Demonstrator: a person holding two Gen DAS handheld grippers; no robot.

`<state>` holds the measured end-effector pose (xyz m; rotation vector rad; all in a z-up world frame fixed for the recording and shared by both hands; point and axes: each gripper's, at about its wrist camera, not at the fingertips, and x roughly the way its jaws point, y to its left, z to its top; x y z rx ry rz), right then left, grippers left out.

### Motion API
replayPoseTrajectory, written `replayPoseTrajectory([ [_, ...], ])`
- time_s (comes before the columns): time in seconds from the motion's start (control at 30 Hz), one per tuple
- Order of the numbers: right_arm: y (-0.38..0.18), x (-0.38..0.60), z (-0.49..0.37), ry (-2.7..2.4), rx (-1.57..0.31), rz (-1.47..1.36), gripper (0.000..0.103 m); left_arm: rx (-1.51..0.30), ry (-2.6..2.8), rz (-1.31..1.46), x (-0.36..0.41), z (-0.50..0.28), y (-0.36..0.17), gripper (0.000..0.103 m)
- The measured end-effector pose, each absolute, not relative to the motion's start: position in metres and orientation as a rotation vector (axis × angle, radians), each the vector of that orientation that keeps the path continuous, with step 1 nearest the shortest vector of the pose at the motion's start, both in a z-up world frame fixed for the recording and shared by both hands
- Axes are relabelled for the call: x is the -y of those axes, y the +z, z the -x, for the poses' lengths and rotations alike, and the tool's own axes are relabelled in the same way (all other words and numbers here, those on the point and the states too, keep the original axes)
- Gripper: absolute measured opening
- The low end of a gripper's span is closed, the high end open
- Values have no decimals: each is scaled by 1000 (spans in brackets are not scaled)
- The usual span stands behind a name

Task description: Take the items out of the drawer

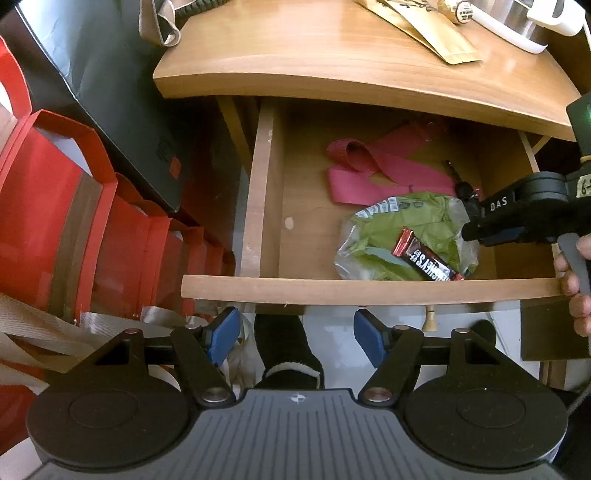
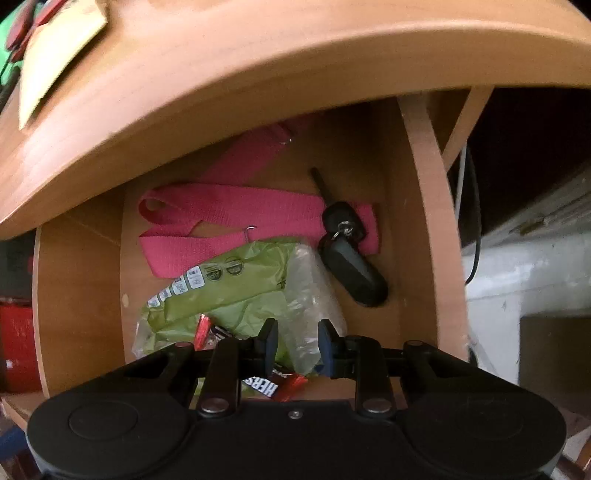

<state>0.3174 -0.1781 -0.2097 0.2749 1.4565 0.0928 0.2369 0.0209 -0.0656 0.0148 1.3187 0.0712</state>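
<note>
The wooden drawer (image 1: 369, 290) stands pulled open under the desk top. Inside lie a pink strap (image 1: 380, 166) (image 2: 229, 218), a green plastic bag (image 1: 402, 229) (image 2: 236, 288), a Hershey's bar (image 1: 424, 258) (image 2: 266, 386) on the bag, and a black car key with fob (image 2: 351, 266). My left gripper (image 1: 293, 338) is open and empty, just in front of the drawer's front edge. My right gripper (image 2: 297, 345) is partly open, low inside the drawer over the bag's clear end, holding nothing I can see; it shows at the right of the left wrist view (image 1: 480, 230).
The desk top (image 1: 332, 62) overhangs the drawer's back and carries gold packets (image 1: 436, 37) and a white kettle (image 1: 524, 22). Red bags (image 1: 74, 221) and a black bag (image 1: 110, 92) stand left of the drawer. A black-socked foot (image 1: 288, 350) is below the drawer front.
</note>
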Motion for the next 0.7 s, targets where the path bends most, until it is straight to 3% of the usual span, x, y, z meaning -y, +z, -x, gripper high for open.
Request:
replayPoseTrajectory([
  [0.5, -217, 177, -320, -47, -1515, -390, 24, -1319, 86, -1, -31, -235, -61, 72],
  [0.7, -211, 162, -318, 10, -1493, -240, 26, -1320, 95, 4, -35, -234, -60, 72],
])
